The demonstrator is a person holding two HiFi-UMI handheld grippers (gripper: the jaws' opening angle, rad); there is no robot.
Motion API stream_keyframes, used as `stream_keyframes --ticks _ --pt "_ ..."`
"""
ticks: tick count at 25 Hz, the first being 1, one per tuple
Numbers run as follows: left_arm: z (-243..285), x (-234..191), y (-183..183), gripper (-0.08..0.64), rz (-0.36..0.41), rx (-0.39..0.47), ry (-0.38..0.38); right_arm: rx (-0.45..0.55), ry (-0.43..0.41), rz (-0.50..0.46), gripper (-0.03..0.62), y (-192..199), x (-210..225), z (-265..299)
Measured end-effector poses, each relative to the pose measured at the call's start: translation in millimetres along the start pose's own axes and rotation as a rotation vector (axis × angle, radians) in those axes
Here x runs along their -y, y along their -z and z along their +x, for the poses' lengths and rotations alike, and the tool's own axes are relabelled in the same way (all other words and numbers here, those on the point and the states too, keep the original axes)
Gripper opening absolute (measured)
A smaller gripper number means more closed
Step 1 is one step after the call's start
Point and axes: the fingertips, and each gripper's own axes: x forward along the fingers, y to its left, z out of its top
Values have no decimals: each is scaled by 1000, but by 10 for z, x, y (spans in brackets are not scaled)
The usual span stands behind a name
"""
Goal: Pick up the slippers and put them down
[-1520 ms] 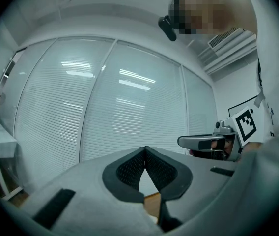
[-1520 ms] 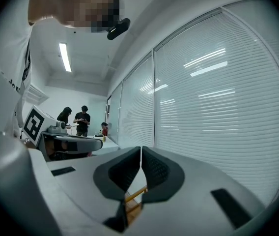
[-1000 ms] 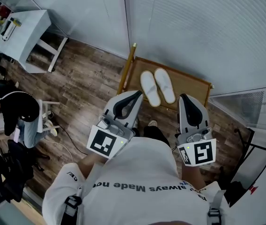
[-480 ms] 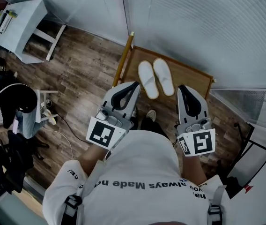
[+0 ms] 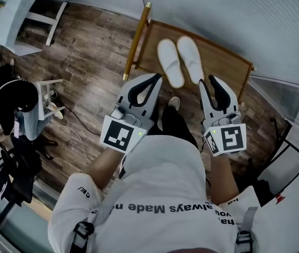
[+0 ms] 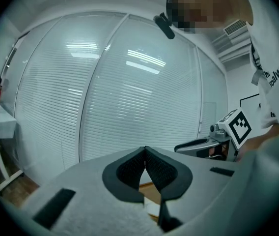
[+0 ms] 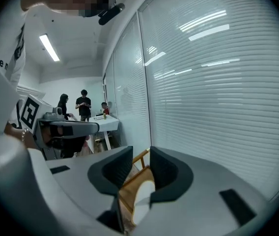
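Two white slippers [image 5: 170, 62] [image 5: 190, 58] lie side by side on a low wooden rack [image 5: 228, 70] against the blind-covered glass wall. In the head view my left gripper [image 5: 157, 78] hovers just short of the left slipper, its jaws shut with nothing in them; the left gripper view shows the pads [image 6: 145, 151] meeting at their tips. My right gripper [image 5: 206, 80] is near the right slipper's heel. Its jaws have just been opening and now stand apart with nothing between them [image 7: 141, 154]. A slipper [image 7: 142, 200] shows below through the gap.
A brass-coloured rail [image 5: 136, 41] edges the rack's left side. A white table [image 5: 7, 15] stands at the far left, with a seated person [image 5: 12, 104] and cables on the wood floor. The holder's shoe [image 5: 174, 103] is before the rack. Several people [image 7: 83, 104] stand far behind.
Both grippers have sunk toward the slippers and the rack looks nearer. The right jaws, shut before, now stand apart. The left jaws stay shut.
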Motion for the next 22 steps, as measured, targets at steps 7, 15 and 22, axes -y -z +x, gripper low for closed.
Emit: stream_keyframes --ticks 7,15,22 --pt "226 -118 572 11 28 -35 0 -112 21 65 124 885 198 410" --pt "422 -236 1313 11 2 -109 -7 -222 14 94 134 1826 367 827" --pt "646 -366 1962 12 -13 -145 -14 -303 6 147 165 2559 532 1170"
